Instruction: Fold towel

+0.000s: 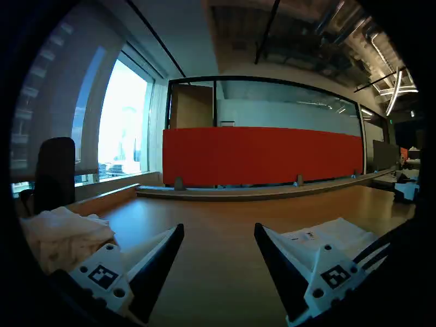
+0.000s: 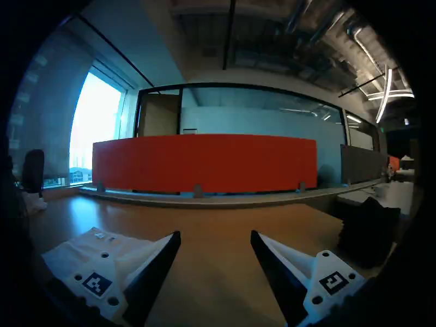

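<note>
Left gripper (image 1: 218,225) and right gripper (image 2: 215,233) both released over the wooden desk (image 1: 229,207); folded white towel (image 1: 340,229) near, red divider (image 1: 261,155) far, bright window (image 1: 122,125) left

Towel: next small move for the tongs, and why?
Probably swing the left tongs left and down onto the crumpled towel. Both it and the right tongs are open and empty above the table, and the flat white cloth between them looks already laid flat.

No legible words or numbers, tag (image 1: 310,235) on towel (image 1: 349,231) too small to read
</note>
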